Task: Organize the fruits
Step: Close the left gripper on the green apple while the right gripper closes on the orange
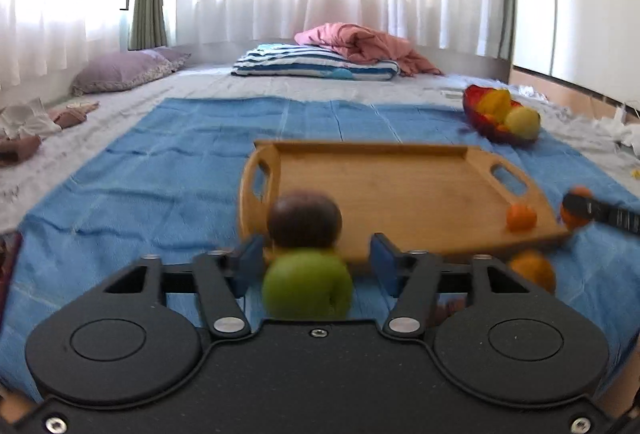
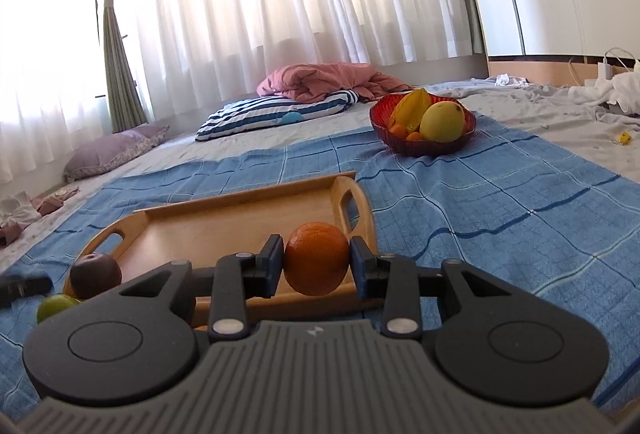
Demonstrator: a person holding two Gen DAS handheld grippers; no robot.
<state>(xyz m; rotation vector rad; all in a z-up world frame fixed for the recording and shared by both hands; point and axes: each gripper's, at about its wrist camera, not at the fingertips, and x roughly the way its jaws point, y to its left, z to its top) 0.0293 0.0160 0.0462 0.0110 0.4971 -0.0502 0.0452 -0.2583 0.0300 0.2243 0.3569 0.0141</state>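
Observation:
My right gripper (image 2: 316, 262) is shut on an orange (image 2: 316, 258), held just above the near right end of the wooden tray (image 2: 224, 222). My left gripper (image 1: 318, 258) is open. A green apple (image 1: 308, 286) lies low between its fingers, and the right pad stands apart from it. A dark brown fruit (image 1: 304, 218) sits at the tray's (image 1: 400, 186) near left corner. A small orange (image 1: 522, 216) rests on the tray, another orange (image 1: 532, 268) lies on the blue cloth. The right gripper (image 1: 576, 208) shows at the right edge with its orange.
A red bowl (image 2: 376, 118) holding a mango, a starfruit and small oranges stands far right on the blue cloth (image 2: 480, 214). Behind lie a striped folded blanket (image 2: 276, 112), a pink quilt (image 2: 320, 78) and a purple pillow (image 2: 112, 150). Loose clothes lie at both sides.

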